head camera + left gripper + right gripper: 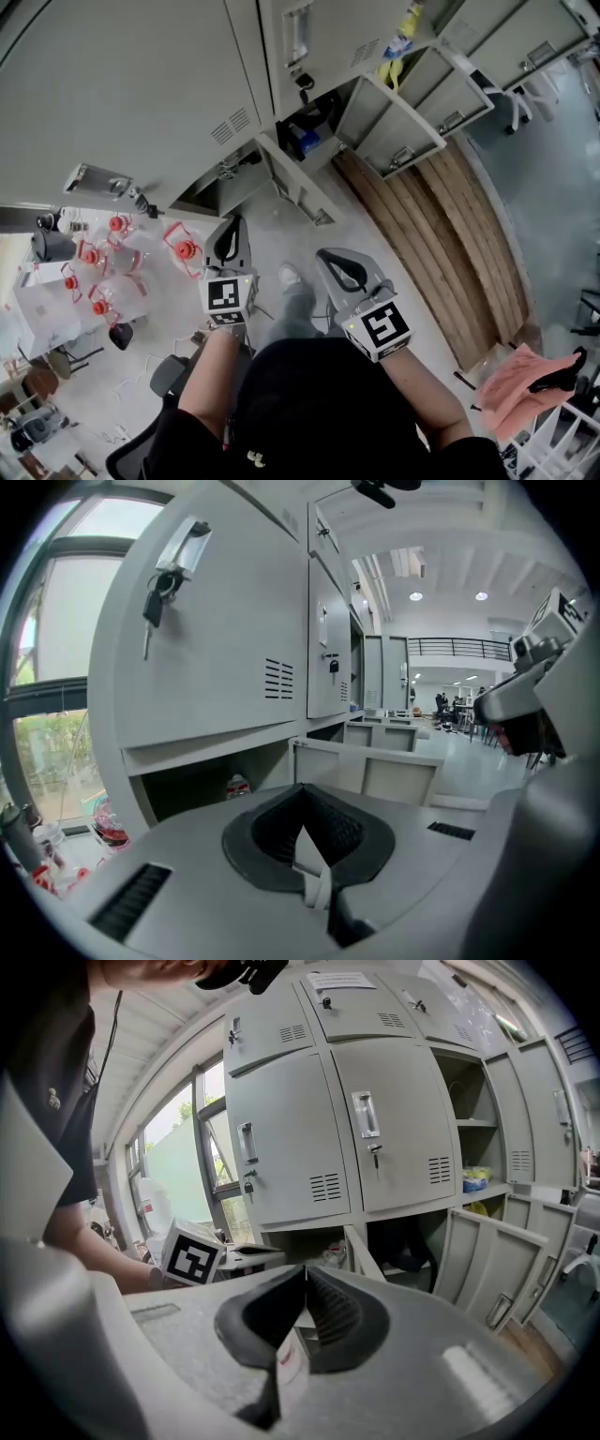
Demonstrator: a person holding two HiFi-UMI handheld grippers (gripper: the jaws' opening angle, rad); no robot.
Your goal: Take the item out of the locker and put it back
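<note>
Left gripper (302, 797): jaws pressed together, nothing between them. Right gripper (305, 1274): jaws likewise closed tip to tip, empty. I hold both up in front of the grey lockers (141, 84). Past my left jaws the low compartment (187, 794) stands open, and a small pale item with a red top (237, 786) sits inside it. The next open compartment holds a black bag (417, 1239). Off left, red-capped water jugs (112, 272) cluster on the floor.

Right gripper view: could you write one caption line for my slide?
Right gripper, jaws shut on nothing, pointing at grey lockers with several doors open.
</note>
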